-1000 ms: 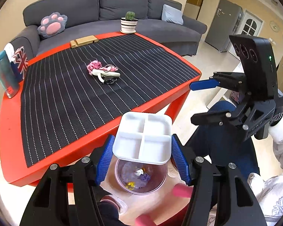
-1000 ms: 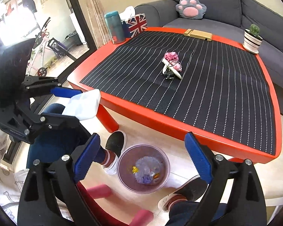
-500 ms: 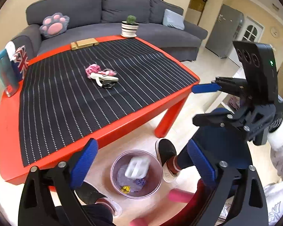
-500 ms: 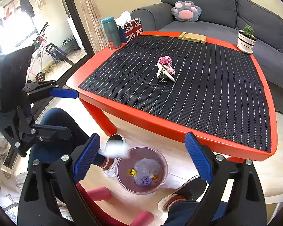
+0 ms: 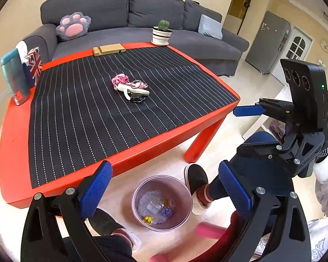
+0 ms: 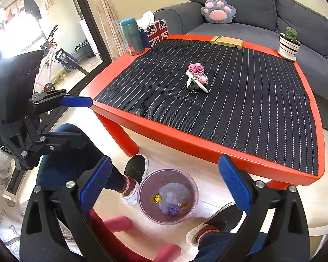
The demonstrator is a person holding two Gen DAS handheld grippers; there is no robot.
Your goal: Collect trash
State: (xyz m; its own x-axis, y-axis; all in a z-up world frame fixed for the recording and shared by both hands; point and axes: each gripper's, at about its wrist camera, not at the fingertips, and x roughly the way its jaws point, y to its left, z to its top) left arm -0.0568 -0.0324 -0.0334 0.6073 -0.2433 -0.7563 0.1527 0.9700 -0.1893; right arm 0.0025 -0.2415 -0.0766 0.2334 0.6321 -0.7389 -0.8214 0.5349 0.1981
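A translucent purple bin (image 5: 183,198) (image 6: 146,187) stands on the floor in front of the red table, between a person's feet. In it lie several scraps and a pale compartment tray (image 5: 153,206). My left gripper (image 5: 164,170) (image 6: 76,118) hangs above the bin, open and empty. My right gripper (image 6: 164,163) (image 5: 247,131) is also over the bin; its jaws are opening with nothing between them. On the table's black striped mat lies a small heap of trash (image 5: 131,87) (image 6: 196,76): a pink crumpled piece, a white strip and something black.
The red table (image 5: 142,152) carries a teal bottle (image 5: 12,80), a Union Jack tissue box (image 5: 34,65), a wooden block (image 5: 109,49) and a potted cactus (image 5: 162,32). A grey sofa stands behind. Shoes (image 5: 195,176) flank the bin; a pink bar (image 5: 210,230) lies near.
The white tray left my left gripper and dropped into the bin. The left jaws swung wide open. The right jaws widened slightly.
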